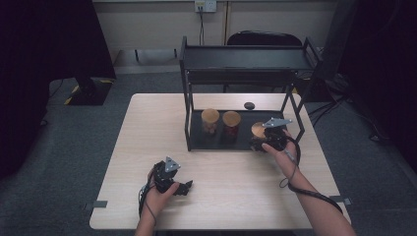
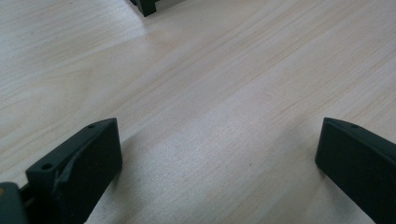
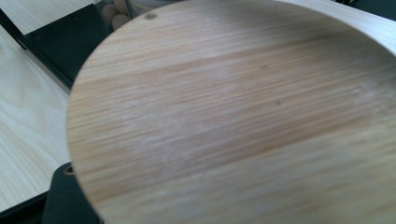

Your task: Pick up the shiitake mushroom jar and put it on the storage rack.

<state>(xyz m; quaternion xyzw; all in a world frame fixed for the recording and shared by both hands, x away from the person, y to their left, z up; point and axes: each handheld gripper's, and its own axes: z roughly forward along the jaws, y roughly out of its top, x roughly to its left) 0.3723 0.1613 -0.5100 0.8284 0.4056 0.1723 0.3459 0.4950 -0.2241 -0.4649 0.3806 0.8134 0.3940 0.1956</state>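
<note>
Left tongs [image 1: 183, 187] gaping wide over bare table [image 2: 224, 93], right tongs [image 1: 256, 143] around bamboo-lidded jar [image 3: 233, 121], grip unclear

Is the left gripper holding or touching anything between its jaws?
Apart. In the left gripper view, the left gripper has its jaws spread wide, with bare wooden table between them. The high view places it well short of the rack.

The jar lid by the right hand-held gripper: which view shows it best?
The right gripper view: the round wooden lid is close, with clear grain. The high view shows it small, partly behind the right hand-held gripper. The left gripper view faces bare table.
</note>
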